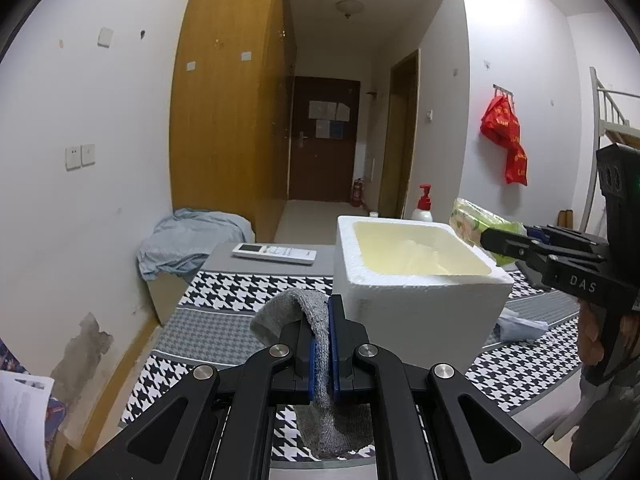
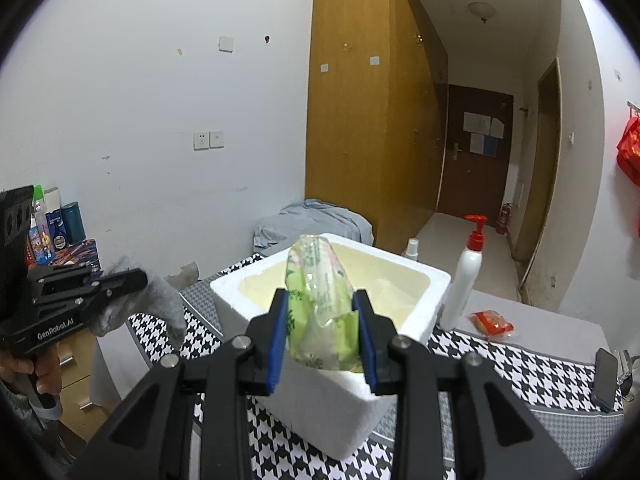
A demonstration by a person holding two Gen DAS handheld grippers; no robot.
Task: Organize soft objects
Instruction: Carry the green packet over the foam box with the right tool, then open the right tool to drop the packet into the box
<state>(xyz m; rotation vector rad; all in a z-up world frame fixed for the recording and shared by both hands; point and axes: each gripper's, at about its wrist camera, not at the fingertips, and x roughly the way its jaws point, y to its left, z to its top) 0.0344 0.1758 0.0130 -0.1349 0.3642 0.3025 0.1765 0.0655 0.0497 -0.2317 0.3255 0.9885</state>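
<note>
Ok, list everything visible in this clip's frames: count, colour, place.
foam box: one, white, centre of the houndstooth tablecloth
sock: one, grey, clamped in the left gripper
tissue pack: one, green, in the right gripper, above the box
pump bottle: one, white with red pump, right of the box
remote: one, white, far table edge
snack packet: one, red, beside the pump bottle
phone: one, black, table's right edge
blue cloth: one, heaped by the wardrobe
red bags: hanging on the right wall
left gripper: black, jaws shut on the sock
right gripper: black, jaws gripping the tissue pack
</note>
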